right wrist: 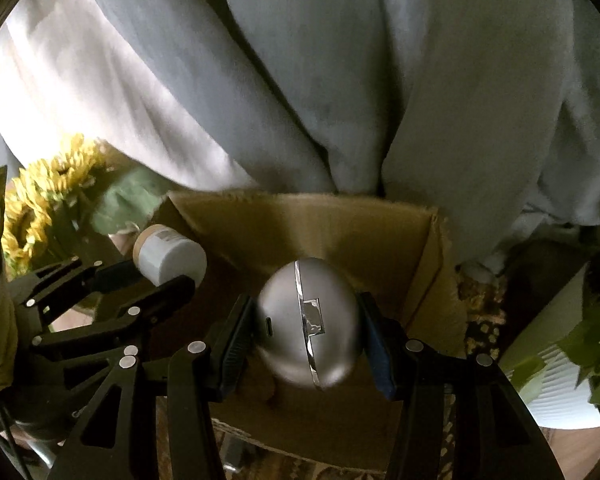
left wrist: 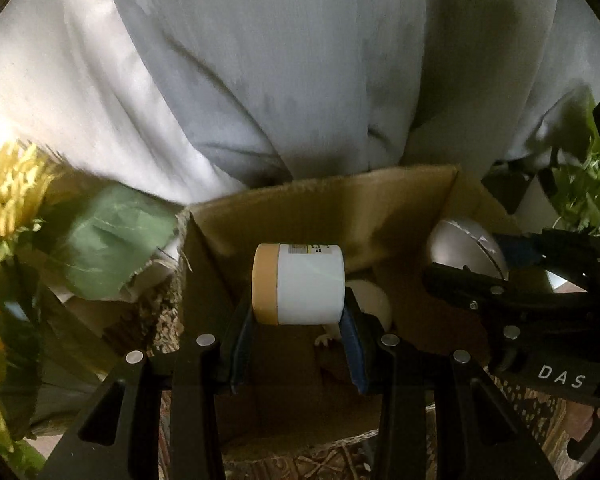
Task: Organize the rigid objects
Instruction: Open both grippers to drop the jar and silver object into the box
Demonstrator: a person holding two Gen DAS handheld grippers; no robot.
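In the left wrist view we have the left gripper (left wrist: 298, 320) at the bottom centre, its blue-padded fingers (left wrist: 242, 344) closed on a white jar (left wrist: 304, 284) with a tan lid, held on its side, lid to the left. It hangs over the open cardboard box (left wrist: 340, 204) in the middle of the frame, and something pale lies in the box just below the jar; we can't tell what. At the right edge we see the right gripper (left wrist: 500, 276) with the silver egg-shaped case (left wrist: 466, 246).

Over to the right wrist view: the right gripper (right wrist: 306, 336) is clamped on the silver egg-shaped case (right wrist: 306, 320) at centre, chrome seam running top to bottom, above the cardboard box (right wrist: 300, 220). At centre left the left gripper (right wrist: 140, 280) carries the white jar (right wrist: 172, 256) above the box's left wall. Yellow sunflowers (right wrist: 40, 208) sit at the far left.

Now the risks, as we judge them. The case is smooth and rounded, so it could squirt out of the flat pads. The jar, let go from this height, may land on the pale thing below. And with both grippers crowding one box, they could knock each other.
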